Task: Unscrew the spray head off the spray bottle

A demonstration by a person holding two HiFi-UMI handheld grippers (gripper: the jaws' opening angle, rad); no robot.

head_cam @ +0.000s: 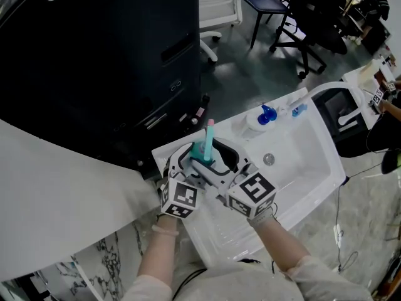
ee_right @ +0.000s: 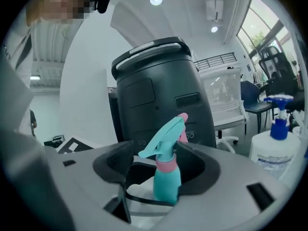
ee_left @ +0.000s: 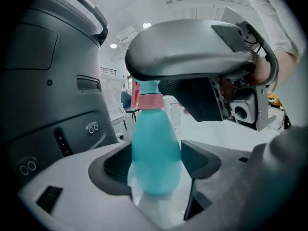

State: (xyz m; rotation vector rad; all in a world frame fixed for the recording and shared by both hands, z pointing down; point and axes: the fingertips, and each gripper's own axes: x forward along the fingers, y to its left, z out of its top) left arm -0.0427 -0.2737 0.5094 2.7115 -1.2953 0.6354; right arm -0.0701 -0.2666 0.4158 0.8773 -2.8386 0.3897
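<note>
Right gripper, jaws apart around the spray head; left gripper tight on the spray bottle

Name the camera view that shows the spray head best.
The right gripper view: the spray head shows whole, side-on, teal trigger over pink collar. The head view shows it small, from above. The left gripper view shows only its pink collar; the rest is hidden.

Left gripper jaws clamped; right gripper jaws spread apart.

Pump bottle label print looks unreadable.
</note>
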